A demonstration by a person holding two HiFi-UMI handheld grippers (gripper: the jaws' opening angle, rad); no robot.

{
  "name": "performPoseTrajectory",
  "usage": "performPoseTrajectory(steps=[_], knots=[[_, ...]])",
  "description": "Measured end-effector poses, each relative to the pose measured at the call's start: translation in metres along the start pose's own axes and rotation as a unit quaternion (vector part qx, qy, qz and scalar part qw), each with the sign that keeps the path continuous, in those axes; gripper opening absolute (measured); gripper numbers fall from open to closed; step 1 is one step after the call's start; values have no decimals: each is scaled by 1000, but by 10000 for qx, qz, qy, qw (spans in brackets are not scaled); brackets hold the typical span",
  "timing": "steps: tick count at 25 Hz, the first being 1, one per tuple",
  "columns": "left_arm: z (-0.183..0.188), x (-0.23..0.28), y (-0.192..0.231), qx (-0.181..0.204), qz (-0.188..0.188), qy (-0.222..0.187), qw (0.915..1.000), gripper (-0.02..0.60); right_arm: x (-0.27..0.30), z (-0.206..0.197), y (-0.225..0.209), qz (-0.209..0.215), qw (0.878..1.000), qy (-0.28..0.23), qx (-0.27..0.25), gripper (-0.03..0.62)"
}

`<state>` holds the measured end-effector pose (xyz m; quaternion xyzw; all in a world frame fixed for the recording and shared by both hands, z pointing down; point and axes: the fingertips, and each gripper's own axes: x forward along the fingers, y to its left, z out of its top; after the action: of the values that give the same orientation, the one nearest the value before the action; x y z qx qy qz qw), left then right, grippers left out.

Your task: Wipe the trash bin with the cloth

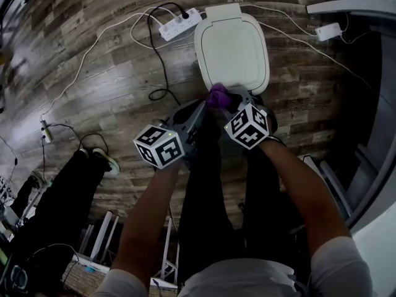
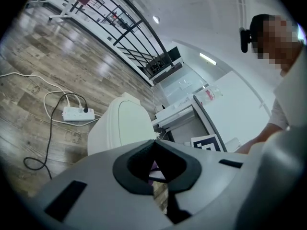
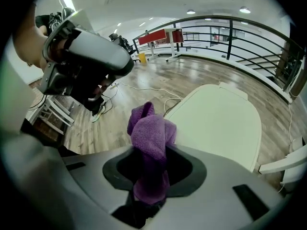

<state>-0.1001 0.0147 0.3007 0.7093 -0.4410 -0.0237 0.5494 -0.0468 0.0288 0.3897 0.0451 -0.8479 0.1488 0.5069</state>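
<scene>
A cream trash bin [image 1: 232,48] with its lid down stands on the wood floor ahead of me. Its lid [image 3: 218,123] fills the right of the right gripper view. A bunched purple cloth [image 1: 218,96] hangs at the bin's near edge. My right gripper [image 1: 228,102] is shut on the cloth [image 3: 151,143], which sticks up out of the jaws [image 3: 152,159]. My left gripper [image 1: 199,111] is just left of it, pointing toward the bin [image 2: 120,126], its jaws shut [image 2: 154,145] with nothing held. A sliver of purple shows beyond them.
A white power strip [image 1: 180,23] with cables lies on the floor left of the bin, and a small adapter [image 1: 328,31] lies to its right. Another person's legs and shoes [image 1: 102,159] stand at the left. White furniture [image 1: 371,5] lines the right side.
</scene>
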Motion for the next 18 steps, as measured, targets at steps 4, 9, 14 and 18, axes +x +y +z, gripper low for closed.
performPoseTrajectory(steps=[4, 9, 14, 18], knots=[[0, 14, -9, 56, -47, 57, 10000, 5, -11, -20, -10, 7, 10000, 13, 41, 118], [-5, 32, -23, 102, -94, 178, 9997, 5, -30, -41, -30, -35, 9999, 40, 129, 118], [-10, 53, -36, 121, -141, 259, 9995, 5, -49, -67, -62, -205, 9995, 131, 198, 118], [-11, 73, -48, 142, -204, 334, 9991, 5, -66, -91, -98, -438, 9984, 218, 296, 115]])
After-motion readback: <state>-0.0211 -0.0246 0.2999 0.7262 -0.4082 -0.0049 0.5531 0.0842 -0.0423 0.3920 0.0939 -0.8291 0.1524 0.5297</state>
